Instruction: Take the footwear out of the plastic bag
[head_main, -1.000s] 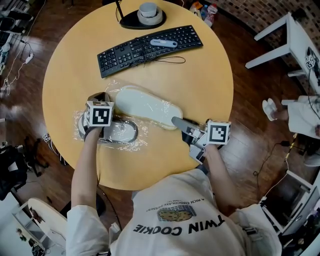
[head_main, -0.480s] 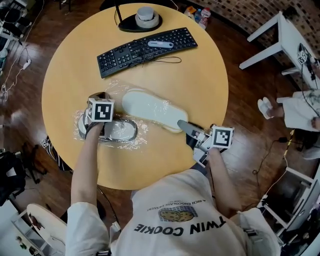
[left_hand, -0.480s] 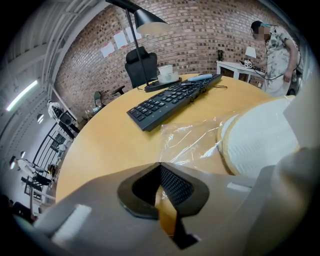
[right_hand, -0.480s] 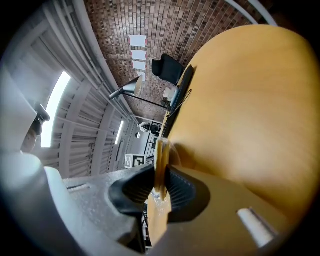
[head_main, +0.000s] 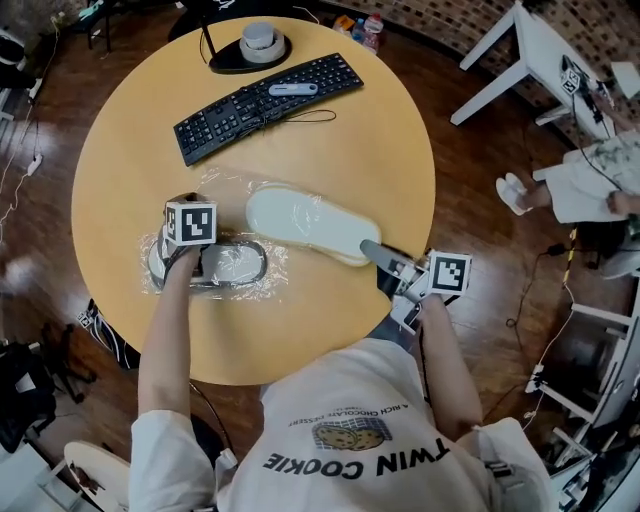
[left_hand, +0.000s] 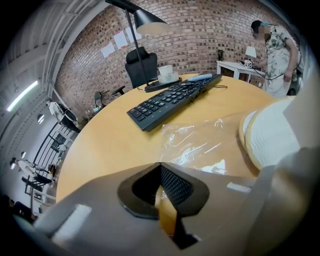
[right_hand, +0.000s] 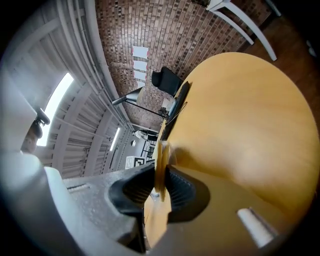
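Lying on the round wooden table (head_main: 340, 150): black keyboard (head_main: 265, 95) and lamp base (head_main: 222, 58) at twelve o'clock, clear plastic bag (head_main: 278, 268) at eight, white slipper (head_main: 305, 225) toward four.

Person wearing white short-sleeved T-shirt (head_main: 350, 425), printing reading TWIN COOKIE. Left hand-held gripper (head_main: 188, 205), right hand-held gripper (head_main: 370, 248): grey, showing black-and-white square markers.

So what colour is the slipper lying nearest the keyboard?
Off-white, a pale cream all over. The slipper shows best in the head view.

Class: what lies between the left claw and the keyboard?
The clear plastic bag, then bare tabletop; the left gripper view shows it.
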